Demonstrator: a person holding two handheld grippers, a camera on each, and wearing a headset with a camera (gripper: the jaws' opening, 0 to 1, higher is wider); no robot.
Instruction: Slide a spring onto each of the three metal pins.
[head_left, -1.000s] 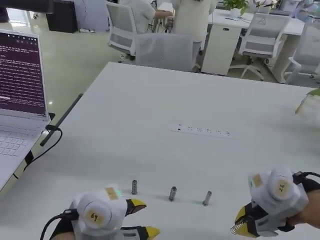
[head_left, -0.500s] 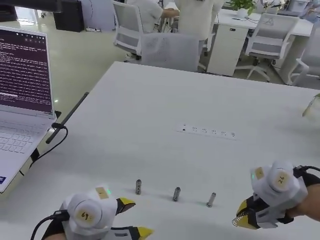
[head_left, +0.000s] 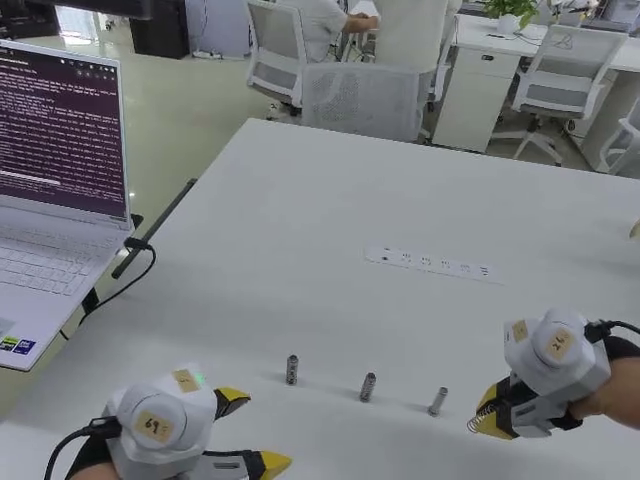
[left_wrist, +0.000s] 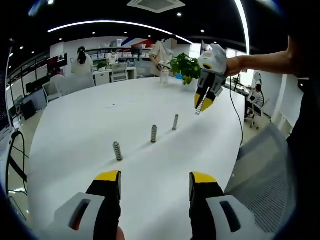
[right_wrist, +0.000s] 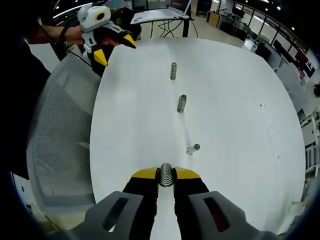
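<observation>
Premises: an open-plan office. A large white desk (head_left: 400, 190) carries an open laptop (head_left: 55, 130) and a flush socket strip (head_left: 435, 265). Beyond it stand wheeled office chairs (head_left: 560, 75), a drawer pedestal (head_left: 478, 100) and people (head_left: 410, 35) at further workstations. A potted plant (left_wrist: 186, 67) and ceiling light strips (left_wrist: 115, 22) noted.

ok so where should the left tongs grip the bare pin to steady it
Probably grip the bare pin low on its shaft, level, from the near side: it stands upright and its top must stay free for the spring in the right tongs.
</observation>
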